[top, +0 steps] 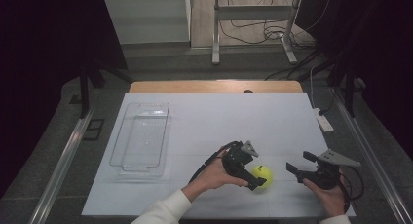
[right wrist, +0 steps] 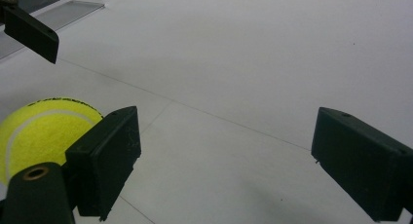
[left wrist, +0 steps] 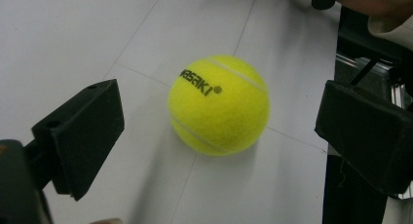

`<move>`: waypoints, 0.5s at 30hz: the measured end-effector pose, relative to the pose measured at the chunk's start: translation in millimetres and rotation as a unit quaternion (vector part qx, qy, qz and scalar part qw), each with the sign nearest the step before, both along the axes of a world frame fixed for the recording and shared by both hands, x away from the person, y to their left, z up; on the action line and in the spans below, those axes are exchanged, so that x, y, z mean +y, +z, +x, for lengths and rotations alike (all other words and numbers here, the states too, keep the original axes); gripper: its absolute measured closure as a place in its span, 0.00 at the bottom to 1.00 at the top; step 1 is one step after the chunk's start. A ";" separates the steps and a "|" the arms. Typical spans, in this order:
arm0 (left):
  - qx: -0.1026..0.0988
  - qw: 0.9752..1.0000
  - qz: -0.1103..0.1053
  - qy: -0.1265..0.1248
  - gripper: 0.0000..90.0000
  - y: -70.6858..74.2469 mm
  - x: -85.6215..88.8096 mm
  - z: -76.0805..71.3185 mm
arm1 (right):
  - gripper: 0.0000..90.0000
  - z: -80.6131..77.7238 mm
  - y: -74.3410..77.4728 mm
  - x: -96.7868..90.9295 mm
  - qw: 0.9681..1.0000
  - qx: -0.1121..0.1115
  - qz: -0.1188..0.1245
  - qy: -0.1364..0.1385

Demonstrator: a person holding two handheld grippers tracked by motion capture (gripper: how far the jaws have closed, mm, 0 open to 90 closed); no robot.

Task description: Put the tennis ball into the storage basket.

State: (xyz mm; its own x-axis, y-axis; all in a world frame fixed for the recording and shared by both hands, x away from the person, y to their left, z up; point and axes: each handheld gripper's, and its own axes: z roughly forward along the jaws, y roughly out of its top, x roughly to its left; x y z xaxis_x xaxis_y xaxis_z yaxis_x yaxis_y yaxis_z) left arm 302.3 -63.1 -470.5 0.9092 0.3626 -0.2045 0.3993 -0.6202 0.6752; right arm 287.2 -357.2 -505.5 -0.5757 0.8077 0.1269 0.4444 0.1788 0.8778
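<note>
A yellow tennis ball (top: 263, 176) rests on the white table sheet (top: 219, 117) near the front edge. My left gripper (top: 254, 171) is open around the ball. In the left gripper view the ball (left wrist: 219, 104) sits on the sheet between the two black jaws, with a gap on each side, and my left gripper (left wrist: 221, 131) touches it with neither pad. My right gripper (top: 299, 163) is a little to the ball's right, open, pointing left toward it. In the right gripper view my right gripper (right wrist: 229, 156) holds nothing, and the ball (right wrist: 39, 131) peeks out behind its left jaw.
A clear plastic tray (top: 164, 136) lies on the left part of the sheet, with nothing in it; its corner (right wrist: 63, 9) shows at the top left of the right gripper view. The table's wooden far edge (top: 214, 86) runs behind the sheet.
</note>
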 end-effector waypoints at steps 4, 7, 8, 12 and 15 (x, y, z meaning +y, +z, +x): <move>0.004 1.000 0.009 -0.005 0.04 -2.4 -6.5 1.7 | 0.12 0.1 -0.2 0.0 1.000 0.001 0.000 0.000; 0.004 1.000 0.017 -0.006 0.04 -3.7 -10.5 2.6 | 0.12 0.2 -0.3 0.0 1.000 0.001 -0.001 -0.001; 0.004 1.000 0.017 -0.006 0.04 -3.7 -10.5 2.6 | 0.12 0.2 -0.3 0.0 1.000 0.001 -0.001 -0.001; 0.003 1.000 0.028 -0.009 0.04 -6.7 -15.4 3.9 | 0.12 0.3 -0.3 -0.2 1.000 0.002 -0.002 -0.001; 0.002 0.999 0.036 -0.010 0.04 -9.4 -20.1 3.6 | 0.12 0.3 -0.3 -0.1 1.000 0.002 -0.002 -0.001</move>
State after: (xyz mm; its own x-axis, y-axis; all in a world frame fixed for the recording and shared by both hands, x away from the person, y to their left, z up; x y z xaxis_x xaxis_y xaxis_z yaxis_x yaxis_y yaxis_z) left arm 305.9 -83.2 -480.0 0.9155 0.3585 -0.1827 0.3894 -0.6747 0.6270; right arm 287.5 -357.3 -505.9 -0.5738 0.8094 0.1250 0.4475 0.1820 0.8756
